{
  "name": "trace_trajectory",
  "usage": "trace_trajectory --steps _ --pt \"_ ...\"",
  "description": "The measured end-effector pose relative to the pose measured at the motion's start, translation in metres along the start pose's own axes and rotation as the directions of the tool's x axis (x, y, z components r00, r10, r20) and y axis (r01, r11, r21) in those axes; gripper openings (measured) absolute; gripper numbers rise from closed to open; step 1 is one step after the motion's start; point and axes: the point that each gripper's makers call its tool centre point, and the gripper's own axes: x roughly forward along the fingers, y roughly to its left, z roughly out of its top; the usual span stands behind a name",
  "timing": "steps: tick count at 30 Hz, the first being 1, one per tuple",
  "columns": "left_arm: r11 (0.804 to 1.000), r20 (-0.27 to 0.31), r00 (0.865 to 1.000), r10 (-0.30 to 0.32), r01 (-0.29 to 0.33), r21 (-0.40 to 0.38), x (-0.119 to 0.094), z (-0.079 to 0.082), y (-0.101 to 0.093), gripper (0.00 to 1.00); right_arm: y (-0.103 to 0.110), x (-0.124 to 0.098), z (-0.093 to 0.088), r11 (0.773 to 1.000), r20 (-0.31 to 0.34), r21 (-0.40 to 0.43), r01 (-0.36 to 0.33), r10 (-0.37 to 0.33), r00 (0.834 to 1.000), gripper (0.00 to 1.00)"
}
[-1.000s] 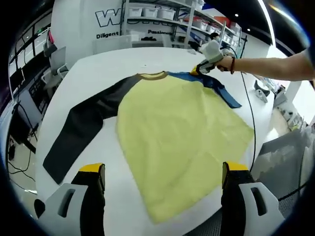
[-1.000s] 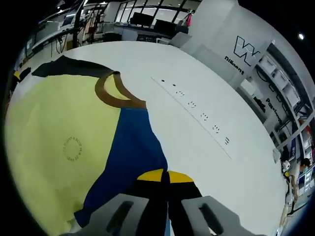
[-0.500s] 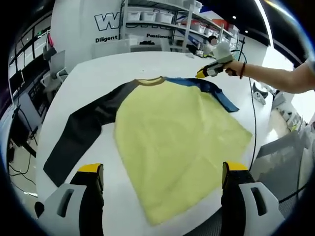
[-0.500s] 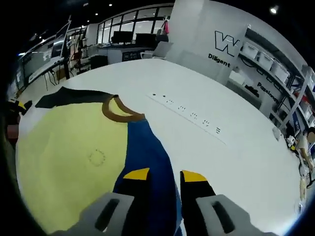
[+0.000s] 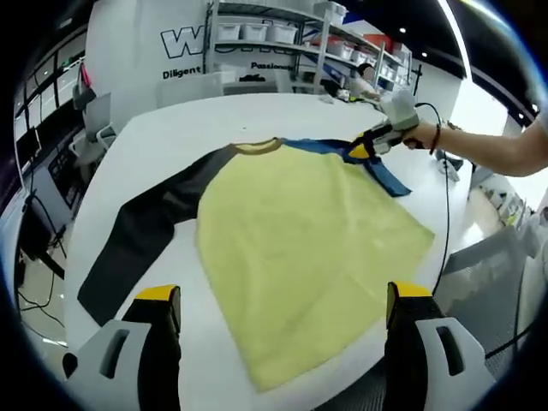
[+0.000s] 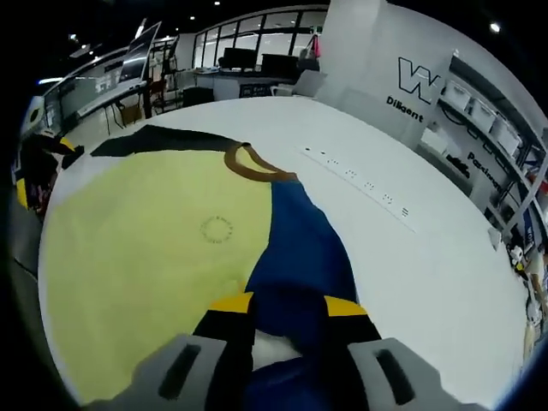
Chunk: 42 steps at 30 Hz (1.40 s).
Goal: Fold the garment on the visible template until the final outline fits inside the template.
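- The right gripper [image 6: 288,306] has its yellow-tipped jaws set a little apart over the blue sleeve [image 6: 300,248], with blue cloth and a pale patch showing in the gap; whether the tips press on the cloth I cannot tell.
- In the left gripper view the right gripper [image 5: 370,147] sits at the far end of that blue sleeve [image 5: 377,167], held by a hand [image 5: 418,135] with a red band at the wrist, the bare forearm reaching in from the right edge.
- The left gripper [image 5: 282,301] has its jaws wide apart with nothing between them, above the near edge of the table [image 5: 171,128].
- Writing: the wall behind carries a large "W" logo [image 5: 184,38] with "Diligent" beneath it; a small round printed mark [image 6: 217,229] sits on the yellow cloth, too small to read.
- The shirt [image 5: 300,244] lies flat and spread on the white table, with a pale yellow body, a brown collar [image 6: 253,164], one blue sleeve and one dark grey sleeve [image 5: 141,231] stretched out to the left.
- A row of small dark marks [image 6: 364,181] runs along the table beside the blue sleeve.
- Shelves with bins [image 5: 282,26] stand beyond the table.
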Motion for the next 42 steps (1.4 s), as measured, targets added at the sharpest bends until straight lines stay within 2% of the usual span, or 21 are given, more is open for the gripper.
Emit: trace_trajectory --steps 4,8,11,14,15,18,21,22,23,26,27,28,30,36,38,42 --pt "1.0 -0.001 1.0 -0.01 0.01 -0.004 -0.001 -0.001 -0.003 0.99 0.005 0.005 -0.003 0.998 0.008 -0.06 -0.021 0.022 1.0 0.26" --pt "1.0 0.006 1.0 -0.012 0.012 0.002 -0.003 0.001 -0.003 0.99 0.002 0.009 -0.009 0.998 -0.01 -0.056 -0.014 0.013 1.0 0.23" --pt "1.0 0.009 1.0 -0.004 0.004 -0.001 -0.003 0.002 -0.001 0.99 -0.006 0.008 -0.014 1.0 -0.018 -0.008 0.024 -0.025 1.0 0.25" --pt "1.0 0.006 1.0 -0.002 0.002 0.002 -0.003 0.001 0.0 0.98 -0.013 0.011 -0.022 0.997 -0.057 0.043 0.062 -0.06 0.997 0.29" --pt "1.0 0.004 1.0 -0.002 0.002 0.0 -0.003 0.001 0.001 0.98 -0.014 0.011 -0.023 0.997 -0.06 0.044 0.063 -0.061 0.996 0.29" --pt "1.0 0.003 1.0 -0.001 0.001 0.001 -0.003 0.001 0.001 0.98 -0.013 0.012 -0.024 0.99 -0.045 0.124 0.065 -0.06 0.997 0.26" --pt "1.0 0.006 1.0 -0.002 0.002 -0.001 -0.004 0.001 0.001 0.97 -0.015 0.013 -0.025 0.988 -0.045 0.143 0.063 -0.057 0.997 0.16" --pt "1.0 0.0 1.0 0.0 0.0 0.001 -0.004 -0.001 0.002 0.97 -0.019 0.011 -0.027 0.993 -0.064 0.081 0.081 -0.076 0.995 0.12" --pt "1.0 -0.001 1.0 0.002 -0.002 0.001 -0.004 -0.001 0.002 0.96 -0.021 0.01 -0.028 0.995 -0.074 0.052 0.086 -0.082 0.994 0.05" --pt "1.0 -0.001 1.0 0.005 -0.005 -0.001 -0.005 -0.002 0.004 0.95 -0.021 0.008 -0.027 0.995 -0.072 0.065 0.075 -0.07 0.995 0.02" --pt "1.0 0.002 1.0 0.005 -0.005 -0.002 -0.005 -0.001 0.004 0.95 -0.022 0.007 -0.027 0.996 -0.075 0.056 0.073 -0.069 0.995 0.02" --pt "1.0 0.003 1.0 0.002 -0.002 -0.004 -0.005 -0.001 0.003 0.95 -0.025 0.005 -0.029 0.998 -0.097 0.001 0.068 -0.068 0.993 0.02" --pt "1.0 0.002 1.0 0.002 -0.002 -0.001 -0.005 -0.001 0.003 0.95 -0.029 0.003 -0.03 0.996 -0.11 -0.042 0.073 -0.077 0.991 0.01" --pt "1.0 -0.002 1.0 -0.001 0.001 0.011 -0.005 -0.003 0.002 0.99 -0.04 0.0 -0.026 0.992 -0.102 -0.082 0.099 -0.107 0.989 0.01" --pt "1.0 -0.005 1.0 -0.004 0.005 0.018 -0.006 -0.003 0.001 0.99 -0.045 0.002 -0.021 0.984 -0.081 -0.128 0.12 -0.131 0.988 0.02" --pt "1.0 -0.005 1.0 -0.009 0.009 0.019 -0.006 -0.003 0.0 0.99 -0.046 0.007 -0.024 0.978 -0.092 -0.162 0.128 -0.144 0.985 0.02"
